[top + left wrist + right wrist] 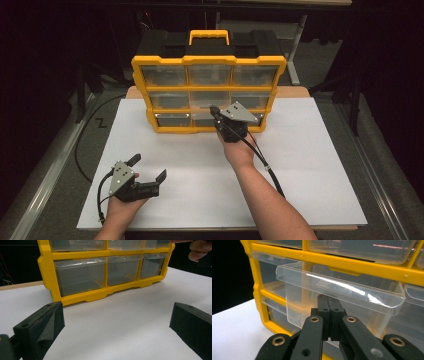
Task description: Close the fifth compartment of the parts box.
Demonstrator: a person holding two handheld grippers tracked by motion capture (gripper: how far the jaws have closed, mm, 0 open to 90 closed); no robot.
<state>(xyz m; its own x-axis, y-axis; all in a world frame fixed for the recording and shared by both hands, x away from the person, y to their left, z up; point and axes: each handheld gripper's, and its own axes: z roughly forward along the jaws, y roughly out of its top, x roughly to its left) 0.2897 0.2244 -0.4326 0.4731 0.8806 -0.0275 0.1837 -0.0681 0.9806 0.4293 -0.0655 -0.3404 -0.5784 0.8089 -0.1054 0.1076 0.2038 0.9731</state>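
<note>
Fingers [329,315] of the right gripper [216,112] are pressed together right at the front of a clear plastic drawer [337,290], below its lip; whether they pinch a tab of it cannot be told. That drawer sits partly slid out from the middle column of a yellow and black organiser [207,65], and in the high view the gripper reaches the lower part of the cabinet's front, with the person's right hand [237,150] behind it and its cable [265,167] trailing back along the forearm.

The left gripper [148,167] has its fingers [45,325] spread wide with nothing between them, hovering low over the white sheet [310,175] that covers the tabletop, near the front left corner and well apart from the organiser. In its own view, the organiser's bottom row of clear drawers [80,277] faces it across bare white surface. The organiser stands upright at the far edge of the sheet, its yellow handle [209,36] on top.
</note>
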